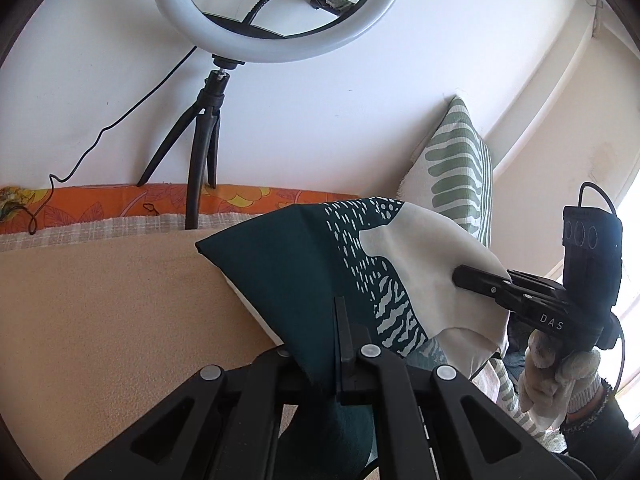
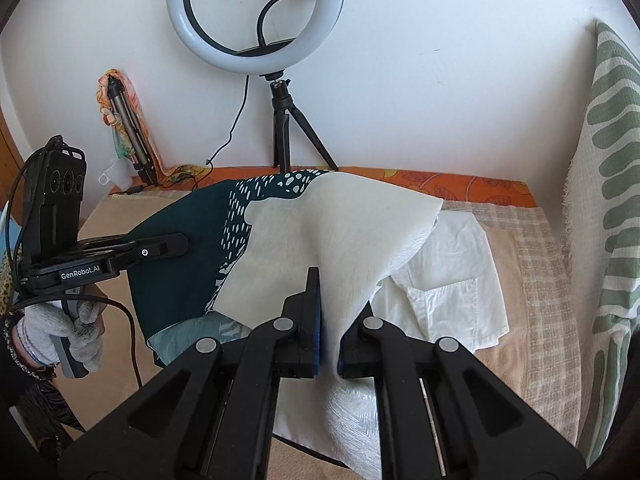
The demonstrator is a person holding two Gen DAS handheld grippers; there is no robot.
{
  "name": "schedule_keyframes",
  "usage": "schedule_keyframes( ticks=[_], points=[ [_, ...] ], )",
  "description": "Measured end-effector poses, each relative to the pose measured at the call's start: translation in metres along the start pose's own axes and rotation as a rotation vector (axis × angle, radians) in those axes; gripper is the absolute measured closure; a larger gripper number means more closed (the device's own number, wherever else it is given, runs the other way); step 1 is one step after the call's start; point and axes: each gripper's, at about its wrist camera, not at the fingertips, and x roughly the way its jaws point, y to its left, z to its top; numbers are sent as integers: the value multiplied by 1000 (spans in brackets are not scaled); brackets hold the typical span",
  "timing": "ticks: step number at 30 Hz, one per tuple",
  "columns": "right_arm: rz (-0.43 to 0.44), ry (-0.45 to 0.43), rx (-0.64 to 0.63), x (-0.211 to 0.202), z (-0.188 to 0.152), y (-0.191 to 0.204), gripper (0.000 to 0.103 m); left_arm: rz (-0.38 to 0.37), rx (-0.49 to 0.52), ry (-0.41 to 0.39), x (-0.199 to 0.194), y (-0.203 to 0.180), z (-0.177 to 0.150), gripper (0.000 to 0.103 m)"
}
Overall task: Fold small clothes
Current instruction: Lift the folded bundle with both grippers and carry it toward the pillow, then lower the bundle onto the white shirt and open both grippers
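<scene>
A dark teal and cream patterned garment (image 1: 320,264) is held up off the beige bed surface (image 1: 100,320) between both grippers. My left gripper (image 1: 340,320) is shut on its teal edge; it also shows in the right wrist view (image 2: 176,244) at the left. My right gripper (image 2: 320,288) is shut on the cream part (image 2: 340,224); it shows in the left wrist view (image 1: 464,274) at the right. A white shirt (image 2: 448,272) lies flat on the bed beneath the lifted cloth.
A ring light on a tripod (image 2: 256,20) stands at the back by the wall. A green-leaf pillow (image 2: 608,184) leans at the right. An orange floral sheet (image 2: 460,186) edges the back. A second small tripod (image 2: 128,132) and a white cup (image 2: 116,178) sit back left.
</scene>
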Motion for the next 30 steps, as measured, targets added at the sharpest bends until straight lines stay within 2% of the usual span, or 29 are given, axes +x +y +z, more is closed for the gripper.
schedule_keyframes(
  ticks=[10,17,25,27,28,29,30],
  points=[
    [-30,-12,43,25,11,-71,97,4,41,20,72,-29,17,103],
    [-19,15,49,60,6,-96,97,41,43,48,108,-21,17,103],
    [-10,55,52,93,2,-118,97,114,84,67,124,-13,13,101],
    [-52,73,65,97,2,-124,90,164,117,60,124,-14,13,89],
    [-86,80,78,98,2,-129,76,185,123,59,123,-14,13,71],
    [-118,78,92,97,2,-133,60,201,121,57,121,-13,14,58],
    [-148,68,104,94,1,-137,53,205,120,51,120,-12,15,55]
  ],
)
